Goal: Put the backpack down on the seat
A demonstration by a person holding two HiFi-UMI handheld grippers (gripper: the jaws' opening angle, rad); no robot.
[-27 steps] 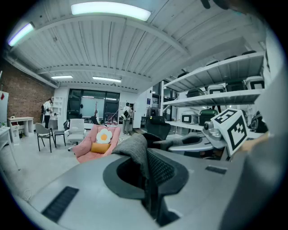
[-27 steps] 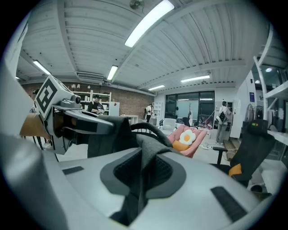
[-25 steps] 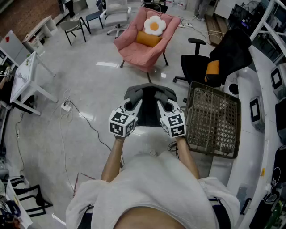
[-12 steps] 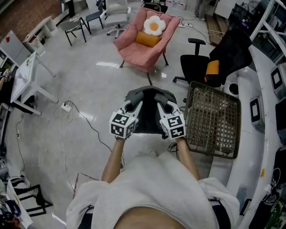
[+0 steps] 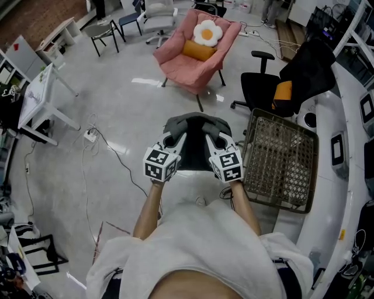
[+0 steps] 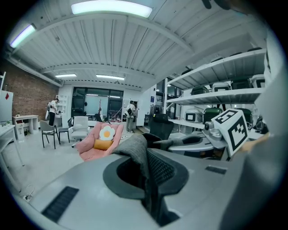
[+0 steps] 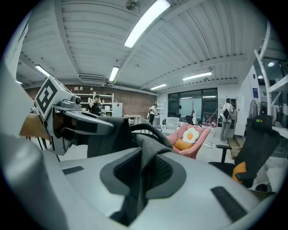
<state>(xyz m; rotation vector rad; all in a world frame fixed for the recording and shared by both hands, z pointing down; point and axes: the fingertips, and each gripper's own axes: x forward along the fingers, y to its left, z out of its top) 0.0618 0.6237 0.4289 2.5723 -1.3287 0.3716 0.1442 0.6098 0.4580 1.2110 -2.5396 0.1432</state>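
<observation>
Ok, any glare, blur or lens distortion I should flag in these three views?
Head view: sharp, edges bowed, bright glare patch on the floor near the pink armchair. Left gripper view: strong fisheye with black corners, ceiling light blown out, backpack close to the lens slightly soft. Right gripper view: same fisheye and dark corners, strip light overexposed.

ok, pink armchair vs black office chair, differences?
The pink armchair is wide, on thin legs; the black office chair is narrower, with an armrest. The armchair holds a flower cushion and orange pillow; the office chair shows only an orange patch. Armchair lies ahead of the backpack, office chair right, by the wire basket. Both stand upright.
</observation>
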